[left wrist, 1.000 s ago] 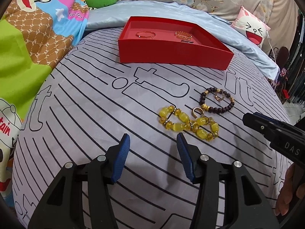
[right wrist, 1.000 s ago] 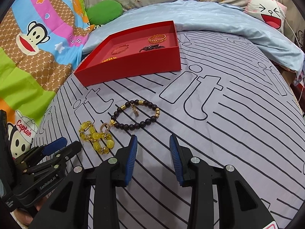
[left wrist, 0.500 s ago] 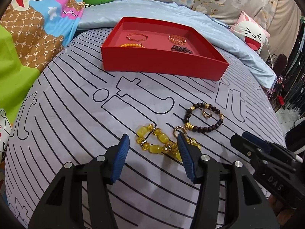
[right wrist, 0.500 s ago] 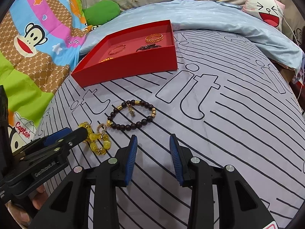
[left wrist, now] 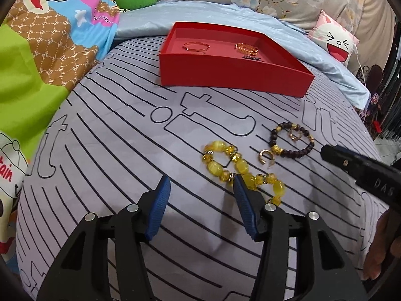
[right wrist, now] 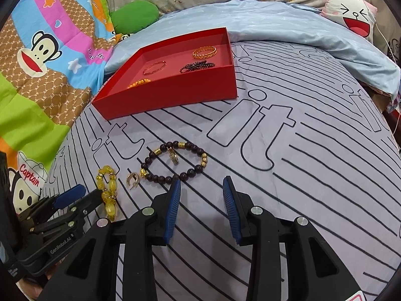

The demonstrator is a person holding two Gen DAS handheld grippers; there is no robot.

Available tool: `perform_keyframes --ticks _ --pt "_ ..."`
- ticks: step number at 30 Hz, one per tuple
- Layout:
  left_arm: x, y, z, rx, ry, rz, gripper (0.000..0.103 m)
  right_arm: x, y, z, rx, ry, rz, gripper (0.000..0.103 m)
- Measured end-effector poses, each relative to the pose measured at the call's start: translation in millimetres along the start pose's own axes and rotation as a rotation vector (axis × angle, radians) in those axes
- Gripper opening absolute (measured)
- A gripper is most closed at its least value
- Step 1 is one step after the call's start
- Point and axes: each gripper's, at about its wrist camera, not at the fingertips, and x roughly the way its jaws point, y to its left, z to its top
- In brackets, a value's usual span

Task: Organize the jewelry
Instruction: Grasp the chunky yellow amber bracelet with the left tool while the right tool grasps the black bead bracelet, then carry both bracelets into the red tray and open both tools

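While both grippers' fingers [left wrist: 201,188] [right wrist: 200,190] gape empty, only right view shows orange bracelet [right wrist: 139,83].

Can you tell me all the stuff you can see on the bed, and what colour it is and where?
yellow bead bracelet: 1, yellow, on the sheet by the left gripper
dark bead bracelet: 1, dark brown with gold beads, on the sheet ahead of the right gripper
gold ring: 1, gold, between the two bracelets
red tray: 1, red, further back, holding four pieces of jewelry
striped sheet: 1, grey with black lines
cartoon pillow: 1, pink and white, back right
left gripper: jaws open, empty
right gripper: jaws open, empty
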Motion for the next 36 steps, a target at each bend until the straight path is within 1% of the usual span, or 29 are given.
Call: perform_keyframes --ticks 4,8,10,12,14,19,22,23,25,27,29,32,36 --pt "-0.3 4.7 1.8 -0.017 0.004 -0.006 0.049 6.5 4.2 8.5 -0.012 -0.004 -0.01 0.034" --pt "-0.9 10.1 6.2 -0.054 0.014 -0.042 0.049 16.6 6.4 16.8 -0.018 -0.005 -0.021 0.031" --pt "-1.1 12.2 9.5 -0.074 0.014 -0.057 0.049 22.3 7.6 18.7 -0.022 0.0 -0.028 0.028" --pt "0.2 12.1 13.4 -0.083 0.011 -0.06 0.049 27.6 8.5 18.6 -0.029 0.007 -0.037 0.021" --pt "3.0 9.6 16.4 -0.077 0.009 -0.056 0.049 32.6 8.4 17.5 -0.03 0.015 -0.037 0.017" --pt "11.1 1.6 17.6 -0.055 0.013 -0.032 0.046 34.3 14.6 14.9 -0.077 -0.005 -0.077 0.011" --pt "12.1 -3.7 16.0 -0.019 0.002 -0.012 0.04 33.5 15.4 13.0 -0.087 -0.01 -0.08 0.009" --pt "12.2 -4.3 15.8 -0.01 0.001 -0.011 0.032 33.1 15.8 12.3 -0.09 -0.012 -0.081 0.009" --pt "12.4 -4.0 15.9 -0.006 0.002 -0.023 0.026 32.2 16.2 10.7 -0.093 -0.013 -0.081 0.008" --pt "12.7 -2.3 16.0 -0.014 0.006 -0.046 0.012 30.2 15.9 9.0 -0.089 -0.011 -0.071 0.006" --pt "12.6 -0.9 15.9 -0.024 0.011 -0.06 0.009 26.5 16.1 8.9 -0.08 -0.012 -0.053 0.005" --pt "10.3 2.8 15.9 -0.049 0.023 -0.103 0.009 15.6 17.0 8.8 -0.071 -0.027 -0.026 0.005" --pt "2.0 4.3 16.8 -0.065 0.02 -0.118 0.009 -4.5 21.0 14.2 -0.071 -0.065 0.001 0.005"
